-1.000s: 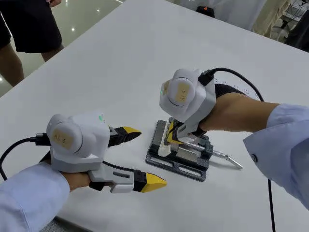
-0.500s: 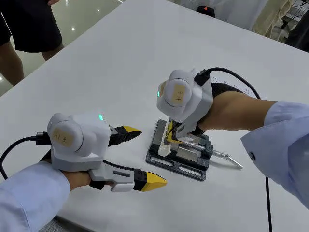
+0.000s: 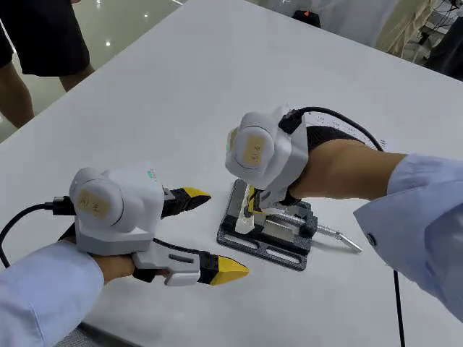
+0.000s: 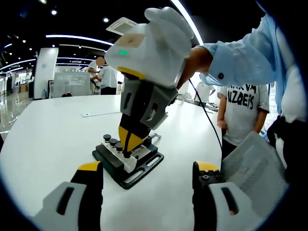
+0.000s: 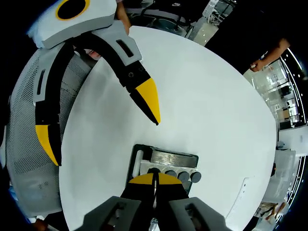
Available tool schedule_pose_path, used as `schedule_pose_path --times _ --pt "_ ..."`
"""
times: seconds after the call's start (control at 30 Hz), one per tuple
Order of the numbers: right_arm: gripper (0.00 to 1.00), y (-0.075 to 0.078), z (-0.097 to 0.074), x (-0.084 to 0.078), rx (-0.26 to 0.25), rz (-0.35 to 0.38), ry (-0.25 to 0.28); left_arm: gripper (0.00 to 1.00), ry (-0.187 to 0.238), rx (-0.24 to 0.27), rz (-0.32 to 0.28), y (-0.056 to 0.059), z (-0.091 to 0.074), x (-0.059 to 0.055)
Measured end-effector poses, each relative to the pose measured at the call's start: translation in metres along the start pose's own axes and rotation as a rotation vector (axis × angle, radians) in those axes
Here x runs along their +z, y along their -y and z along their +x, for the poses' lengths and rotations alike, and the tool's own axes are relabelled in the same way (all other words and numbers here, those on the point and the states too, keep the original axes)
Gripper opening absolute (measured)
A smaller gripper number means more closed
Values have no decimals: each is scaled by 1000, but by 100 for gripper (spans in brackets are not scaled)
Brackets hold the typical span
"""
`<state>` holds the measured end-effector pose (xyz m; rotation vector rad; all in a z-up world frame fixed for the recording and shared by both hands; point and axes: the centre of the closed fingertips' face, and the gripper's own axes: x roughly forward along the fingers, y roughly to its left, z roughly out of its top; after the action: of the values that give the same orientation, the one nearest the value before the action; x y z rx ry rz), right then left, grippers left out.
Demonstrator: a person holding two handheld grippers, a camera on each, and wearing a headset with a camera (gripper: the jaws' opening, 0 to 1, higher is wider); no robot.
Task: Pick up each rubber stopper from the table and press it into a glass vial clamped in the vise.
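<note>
A small black vise [image 3: 249, 243] on the white table holds a row of glass vials [image 4: 126, 163] capped with black rubber stoppers [image 4: 110, 141]. Three more stoppers [image 5: 183, 176] sit beside my own jaw tips in the right gripper view. My right gripper [image 3: 249, 210] points down over the end vial nearest me. It is shut, with its yellow tips [image 4: 127, 146] resting on that vial's stopper [image 4: 126, 154]. My left gripper [image 3: 214, 231] hovers open to the left of the vise, with nothing between its jaws. It also shows as left gripper [image 4: 147, 169] and right gripper [image 5: 154, 179].
The vise's screw handle [image 3: 340, 237] sticks out to the right. The white table [image 3: 173, 94] stretches far and to the left. A sheet of paper [image 4: 98, 114] lies further back on it. People stand beyond the table's far edges.
My right gripper has shifted slightly left and tilted over the vise. The left gripper has stayed where it was, open.
</note>
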<state>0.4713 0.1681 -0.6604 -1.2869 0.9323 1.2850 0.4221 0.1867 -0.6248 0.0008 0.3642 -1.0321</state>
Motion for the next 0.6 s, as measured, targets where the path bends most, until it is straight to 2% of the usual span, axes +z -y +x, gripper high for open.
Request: schedule_pose_path --times 0.6 --pt "0 1 -1 -1 -9 58 23 73 12 -6 -10 1 1 3"
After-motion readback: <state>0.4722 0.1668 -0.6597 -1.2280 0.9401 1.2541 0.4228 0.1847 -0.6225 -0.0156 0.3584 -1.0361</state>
